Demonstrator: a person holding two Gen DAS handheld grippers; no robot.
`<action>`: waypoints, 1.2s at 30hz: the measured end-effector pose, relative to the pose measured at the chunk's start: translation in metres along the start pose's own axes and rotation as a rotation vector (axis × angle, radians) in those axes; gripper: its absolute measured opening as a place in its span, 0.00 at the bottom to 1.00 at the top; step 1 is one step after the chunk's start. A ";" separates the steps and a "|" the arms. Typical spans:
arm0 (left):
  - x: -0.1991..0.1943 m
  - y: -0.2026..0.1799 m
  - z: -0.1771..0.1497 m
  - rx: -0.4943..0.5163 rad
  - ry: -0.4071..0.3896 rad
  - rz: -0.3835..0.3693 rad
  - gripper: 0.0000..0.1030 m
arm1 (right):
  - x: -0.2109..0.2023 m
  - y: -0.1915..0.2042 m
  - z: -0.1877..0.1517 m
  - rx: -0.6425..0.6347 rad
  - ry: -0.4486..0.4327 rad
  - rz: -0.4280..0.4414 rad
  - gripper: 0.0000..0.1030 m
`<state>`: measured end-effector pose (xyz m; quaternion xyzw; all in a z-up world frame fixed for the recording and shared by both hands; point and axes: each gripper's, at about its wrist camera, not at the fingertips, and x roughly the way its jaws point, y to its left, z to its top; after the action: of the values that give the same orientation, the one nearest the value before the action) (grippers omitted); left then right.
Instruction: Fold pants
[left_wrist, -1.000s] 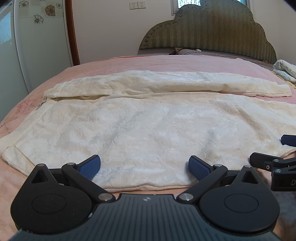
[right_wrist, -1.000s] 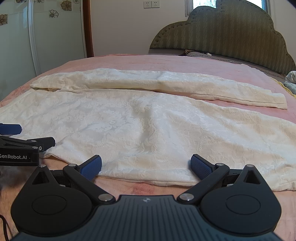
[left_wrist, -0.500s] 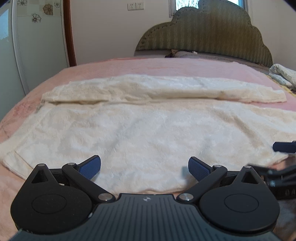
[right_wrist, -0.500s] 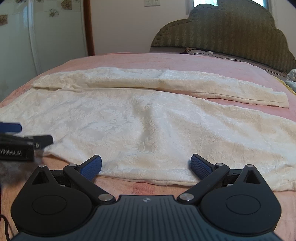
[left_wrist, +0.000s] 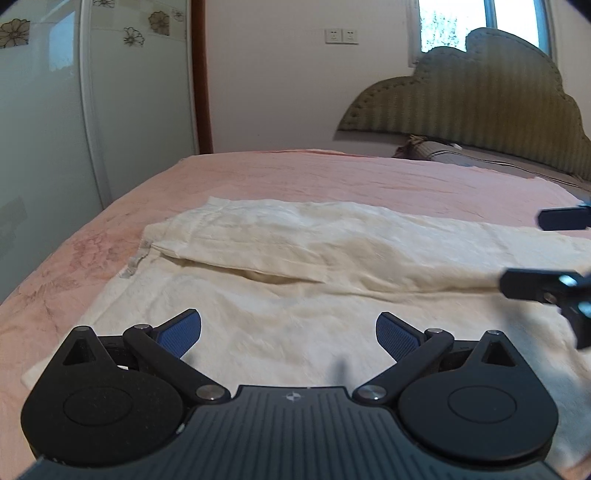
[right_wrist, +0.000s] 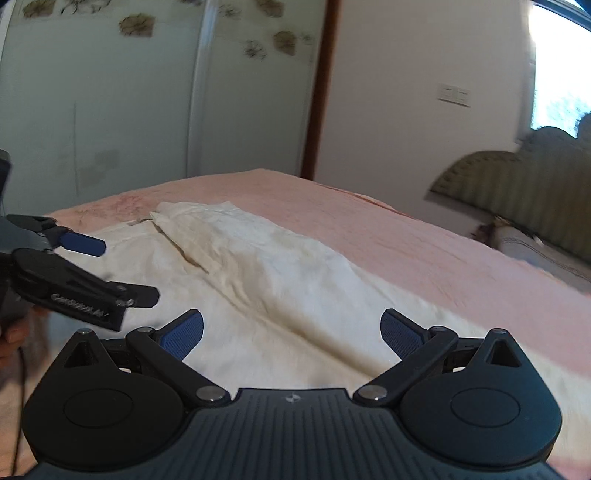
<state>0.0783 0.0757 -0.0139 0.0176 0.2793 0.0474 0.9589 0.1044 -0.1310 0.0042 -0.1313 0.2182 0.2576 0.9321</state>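
Cream-white patterned pants (left_wrist: 295, 280) lie spread flat on a pink bedspread (left_wrist: 332, 177), one leg folded lengthwise over the far part. My left gripper (left_wrist: 288, 332) is open and empty, held just above the near part of the pants by their left end. My right gripper (right_wrist: 291, 332) is open and empty above the pants (right_wrist: 266, 273). It also shows at the right edge of the left wrist view (left_wrist: 554, 254). The left gripper shows at the left of the right wrist view (right_wrist: 110, 269).
A green padded headboard (left_wrist: 480, 96) stands at the far right with a pillow (left_wrist: 443, 151) below it. A wardrobe with flower-patterned doors (left_wrist: 74, 92) stands beyond the bed's left edge. Wall sockets (left_wrist: 341, 36) and a window (left_wrist: 480, 22) are behind.
Both grippers have lifted and swung left toward the pants' left end. The views now face the wardrobe side. Both stayed open; the pants have not moved.
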 end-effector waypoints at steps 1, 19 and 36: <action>0.003 0.002 0.001 0.002 -0.006 0.010 1.00 | 0.018 -0.004 0.009 0.003 0.026 0.021 1.00; 0.040 -0.013 -0.024 0.177 0.024 0.034 1.00 | 0.293 -0.074 0.092 0.104 0.284 0.192 0.50; 0.025 0.045 0.001 -0.157 -0.023 -0.061 0.99 | 0.223 -0.006 0.094 -0.350 0.083 0.212 0.08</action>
<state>0.0959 0.1225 -0.0240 -0.0657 0.2643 0.0396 0.9614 0.3116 -0.0080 -0.0186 -0.2782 0.2210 0.3826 0.8529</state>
